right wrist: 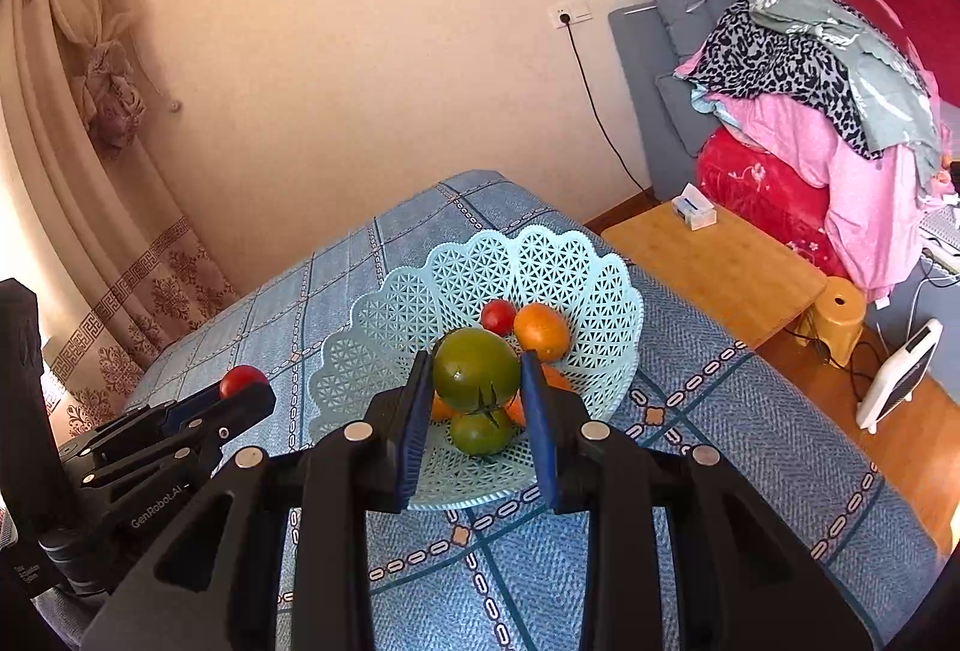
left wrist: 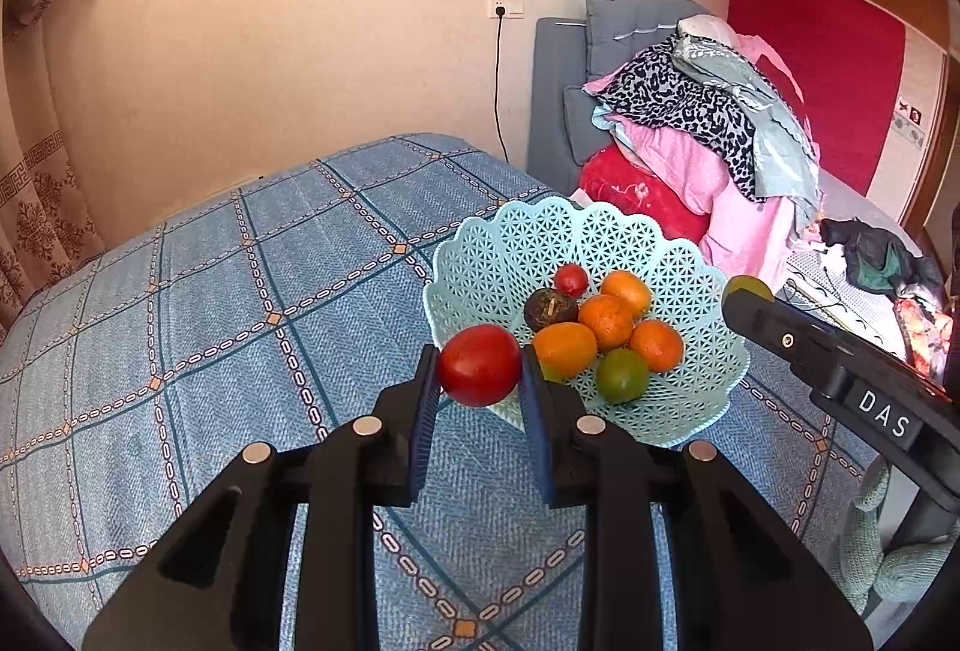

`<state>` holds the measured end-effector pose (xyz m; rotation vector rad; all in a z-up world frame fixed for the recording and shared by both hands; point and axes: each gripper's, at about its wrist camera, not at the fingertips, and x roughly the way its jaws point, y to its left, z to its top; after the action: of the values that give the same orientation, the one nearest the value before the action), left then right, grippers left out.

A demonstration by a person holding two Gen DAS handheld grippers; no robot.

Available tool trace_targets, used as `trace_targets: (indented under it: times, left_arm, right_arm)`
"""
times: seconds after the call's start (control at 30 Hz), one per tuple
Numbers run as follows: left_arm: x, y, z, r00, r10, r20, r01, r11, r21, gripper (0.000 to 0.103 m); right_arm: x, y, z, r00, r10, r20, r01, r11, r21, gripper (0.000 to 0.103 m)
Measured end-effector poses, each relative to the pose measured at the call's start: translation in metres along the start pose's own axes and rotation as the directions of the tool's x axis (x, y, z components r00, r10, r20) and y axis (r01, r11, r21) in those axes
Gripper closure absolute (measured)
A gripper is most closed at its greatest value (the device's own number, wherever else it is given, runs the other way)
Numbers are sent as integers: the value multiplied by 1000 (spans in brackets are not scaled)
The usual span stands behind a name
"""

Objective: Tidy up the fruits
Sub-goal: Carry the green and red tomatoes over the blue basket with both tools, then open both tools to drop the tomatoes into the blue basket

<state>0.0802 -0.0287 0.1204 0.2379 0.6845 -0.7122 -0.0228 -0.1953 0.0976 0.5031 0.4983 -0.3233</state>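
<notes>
Pale blue lattice plastic: the basket (left wrist: 522, 243) sits on the blue checked cloth (left wrist: 240, 291), and I take it as my landmark.

My left gripper (left wrist: 479, 381) holds a red tomato (left wrist: 479, 364) between its blue pads (left wrist: 427, 399), just at the basket's near rim and above the cloth. My right gripper (right wrist: 477, 399) holds a green tomato (right wrist: 476, 369) the same way, over the basket's near side.

Inside the basket, left wrist view: a small red tomato (left wrist: 570, 279) at the back, a dark round fruit (left wrist: 549, 309) beside it, four oranges (left wrist: 609, 321) clustered in the middle, and one green fruit (left wrist: 622, 376) nearest the front rim.

Right of the basket, right wrist view: a wooden table (right wrist: 720, 267) with a tissue box (right wrist: 694, 208) on it, near the basket's far right. Behind that, a heap of clothes (right wrist: 810, 69).
</notes>
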Motion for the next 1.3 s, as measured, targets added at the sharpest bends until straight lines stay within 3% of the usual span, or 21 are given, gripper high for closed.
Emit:
trace_targets:
  times: [0.3,0.63,0.67,0.73,0.77,0.97,1.2,1.3]
  left_arm:
    - [32,-22,0,995,-82,-59,82,997,0,76]
    - [49,-32,1,986,-147,-73,148,989,-2,75]
    - [50,-32,0,986,-150,-74,150,989,-4,71]
    - [51,-30,0,987,-145,-70,145,989,-10,39]
    - [50,-28,0,988,-141,-57,141,990,-13,35]
    - [46,-18,1,993,-112,-37,111,994,-20,31]
    - [38,-5,4,1000,20,0,-20,1000,-5,7]
    - [34,-1,4,998,68,7,-68,998,2,6]
  right_arm:
    - [13,-19,5,1000,-17,-7,17,999,27,74]
    - [21,-27,12,999,-32,0,32,999,37,74]
    - [21,-27,12,999,-32,0,32,999,37,74]
    - [23,-26,13,999,-33,0,33,999,36,73]
    - [23,-26,13,999,-34,0,34,999,36,73]
    - [24,-25,13,999,-42,7,42,998,38,72]
    - [19,-23,9,999,-50,12,50,998,45,72]
    - [16,-25,8,998,-62,16,61,996,59,70]
